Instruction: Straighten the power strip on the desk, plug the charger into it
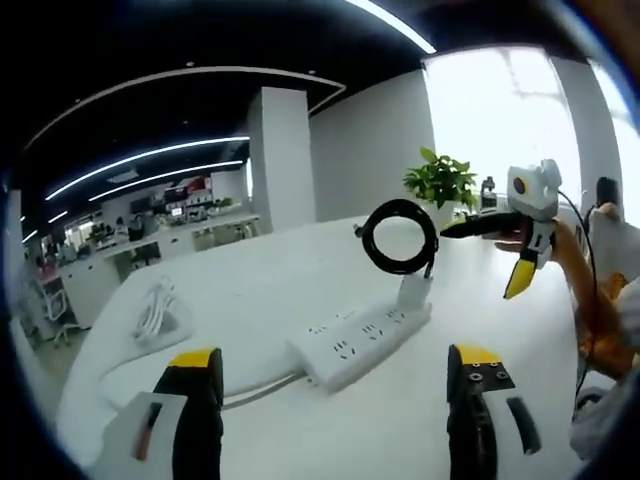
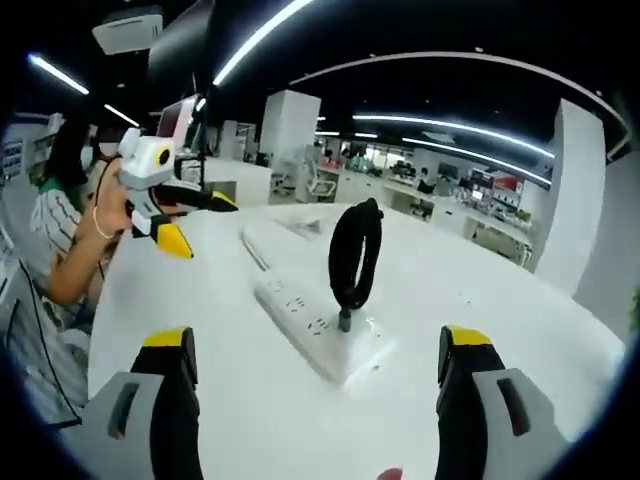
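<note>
On the white office desk, a white charger with coiled black cable stands plugged into the long white power strip; left gripper and right gripper hang back from it, jaws wide, empty.

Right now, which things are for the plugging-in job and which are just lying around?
For the job:
power strip
charger, standing in the strip, with its coiled black cable

Lying about:
bundled white cable
potted plant
</note>
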